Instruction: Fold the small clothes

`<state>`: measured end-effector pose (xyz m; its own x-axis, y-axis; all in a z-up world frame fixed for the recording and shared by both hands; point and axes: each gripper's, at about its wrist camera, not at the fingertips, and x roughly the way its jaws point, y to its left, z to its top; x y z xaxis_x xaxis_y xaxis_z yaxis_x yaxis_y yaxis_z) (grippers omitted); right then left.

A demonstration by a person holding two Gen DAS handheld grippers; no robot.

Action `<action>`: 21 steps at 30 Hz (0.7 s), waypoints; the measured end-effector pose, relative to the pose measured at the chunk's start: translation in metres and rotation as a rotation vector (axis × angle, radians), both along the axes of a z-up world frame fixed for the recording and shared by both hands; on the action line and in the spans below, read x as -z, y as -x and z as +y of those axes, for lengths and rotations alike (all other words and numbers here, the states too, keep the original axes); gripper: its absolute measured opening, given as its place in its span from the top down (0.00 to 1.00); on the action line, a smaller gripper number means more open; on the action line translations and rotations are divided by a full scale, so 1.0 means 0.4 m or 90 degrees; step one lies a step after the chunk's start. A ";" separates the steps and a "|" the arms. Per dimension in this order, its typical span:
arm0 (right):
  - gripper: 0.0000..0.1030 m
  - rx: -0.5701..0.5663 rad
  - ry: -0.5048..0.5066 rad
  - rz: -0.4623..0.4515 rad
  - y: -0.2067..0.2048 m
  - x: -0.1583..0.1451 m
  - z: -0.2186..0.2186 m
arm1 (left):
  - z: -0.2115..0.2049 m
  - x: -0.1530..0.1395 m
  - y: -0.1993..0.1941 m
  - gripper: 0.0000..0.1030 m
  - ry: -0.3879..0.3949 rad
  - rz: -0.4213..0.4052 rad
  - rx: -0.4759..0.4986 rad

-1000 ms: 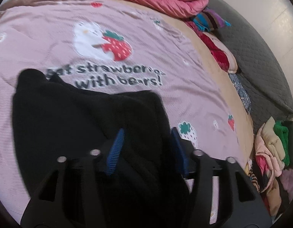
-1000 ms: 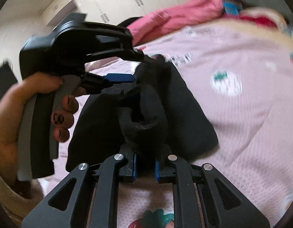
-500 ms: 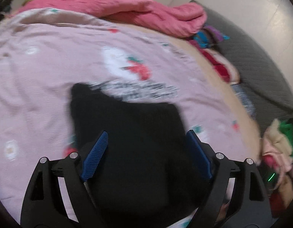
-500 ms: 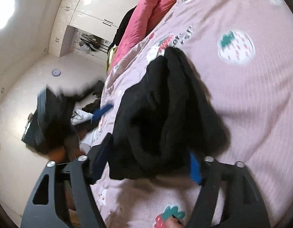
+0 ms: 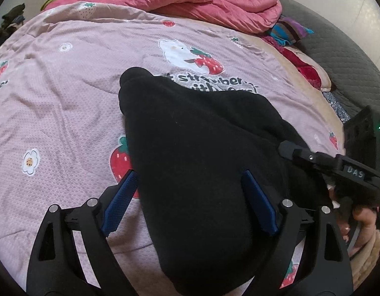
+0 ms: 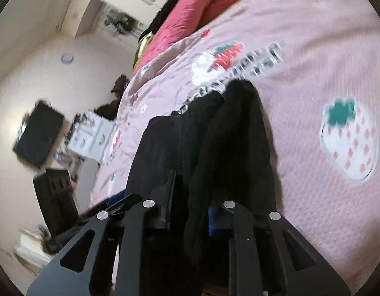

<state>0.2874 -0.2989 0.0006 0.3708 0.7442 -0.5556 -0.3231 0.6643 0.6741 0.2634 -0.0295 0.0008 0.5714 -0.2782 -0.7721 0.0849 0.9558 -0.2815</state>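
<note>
Garment: one black fleece garment point(image 5: 202, 153), kind not determinable, lying on a pink strawberry-print bedspread point(image 5: 66, 103) over the bed.

Left gripper point(image 5: 190, 202): jaws wide apart and opening a little more; the blue pads point(image 5: 120, 202) stand either side of the near end of the cloth without pressing it. The left pad sits just outside the garment's left edge, the right pad over the dark fabric.

Right gripper point(image 6: 187, 212): jaws closing, nearly together, with a bunched ridge of the black cloth between them; in its own view the fabric rises from the jaws and trails ahead onto the bedspread. From the left view its black body enters to the right of the left jaws, tip at the garment's right edge, a hand point(image 5: 360, 219) behind it.

Step, as judged: taking hold of the right edge to fold it across.

Handling notes: thick, limp fleece will probably sag and drag. Grip only the upper layer; lift clear before carrying over; keep the left jaws free to pin the near edge; lay down flat, edges matched.

Beyond the jaws: crumpled pink quilt point(image 5: 190, 2).
</note>
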 end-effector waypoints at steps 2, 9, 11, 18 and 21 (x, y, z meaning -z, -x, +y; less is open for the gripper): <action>0.83 0.002 0.049 -0.047 -0.001 -0.024 -0.009 | -0.015 -0.002 0.004 0.21 -0.003 -0.006 0.014; 0.53 0.053 0.135 -0.008 0.015 0.059 -0.029 | -0.034 0.018 0.015 0.19 -0.007 0.008 0.013; 0.45 0.074 0.129 0.000 0.035 0.059 -0.043 | -0.033 0.016 0.022 0.19 -0.005 0.008 0.013; 0.32 0.117 0.162 -0.070 0.146 -0.018 -0.073 | -0.020 -0.008 0.071 0.15 -0.003 -0.006 0.010; 0.24 0.125 0.174 -0.115 0.183 -0.063 -0.070 | -0.015 -0.027 0.099 0.10 -0.003 -0.016 0.009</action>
<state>0.2142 -0.3268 0.0260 0.6013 0.4832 -0.6363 -0.2692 0.8724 0.4080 0.2237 -0.0354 0.0114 0.5872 -0.2827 -0.7585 0.1051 0.9557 -0.2749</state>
